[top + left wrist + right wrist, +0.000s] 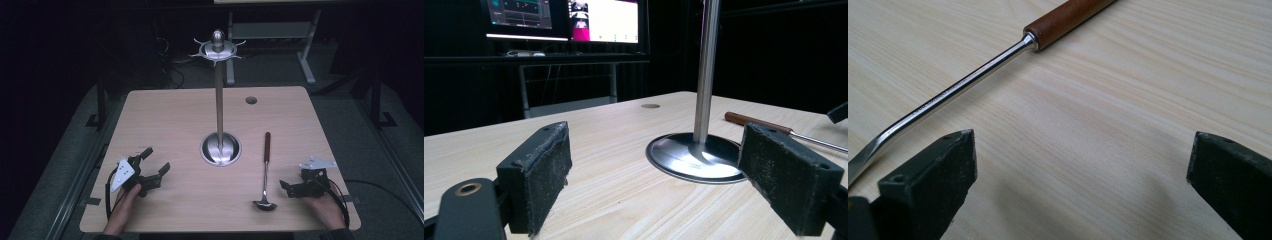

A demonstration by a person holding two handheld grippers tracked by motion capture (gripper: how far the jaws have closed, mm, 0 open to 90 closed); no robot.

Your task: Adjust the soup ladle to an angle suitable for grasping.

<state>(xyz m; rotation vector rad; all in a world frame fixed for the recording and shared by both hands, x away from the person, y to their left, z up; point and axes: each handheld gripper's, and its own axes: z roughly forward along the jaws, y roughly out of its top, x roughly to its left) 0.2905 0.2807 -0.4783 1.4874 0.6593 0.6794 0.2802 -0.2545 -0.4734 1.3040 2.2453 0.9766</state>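
A tall steel stand (219, 100) with a hook ring on top rises from a round base (220, 148) at the table's middle. A ladle (266, 172) with a brown wooden handle lies right of it, bowl toward the front edge. My left gripper (155, 160) rests at the front left, open and holding nothing, pointing at the base (696, 157); its jaws (654, 150) stand wide apart. My right gripper (287, 189) sits at the front right beside the ladle's bowl, open (1083, 150), with bare table between its jaws. The ladle's shaft (963, 82) lies beyond its left jaw.
The wooden table (165, 115) has a small round cable hole (251, 100) at the back right. Behind it stands another table's metal frame (305, 50) on a dark floor. Lit monitors (564, 20) glow far off in the left gripper view.
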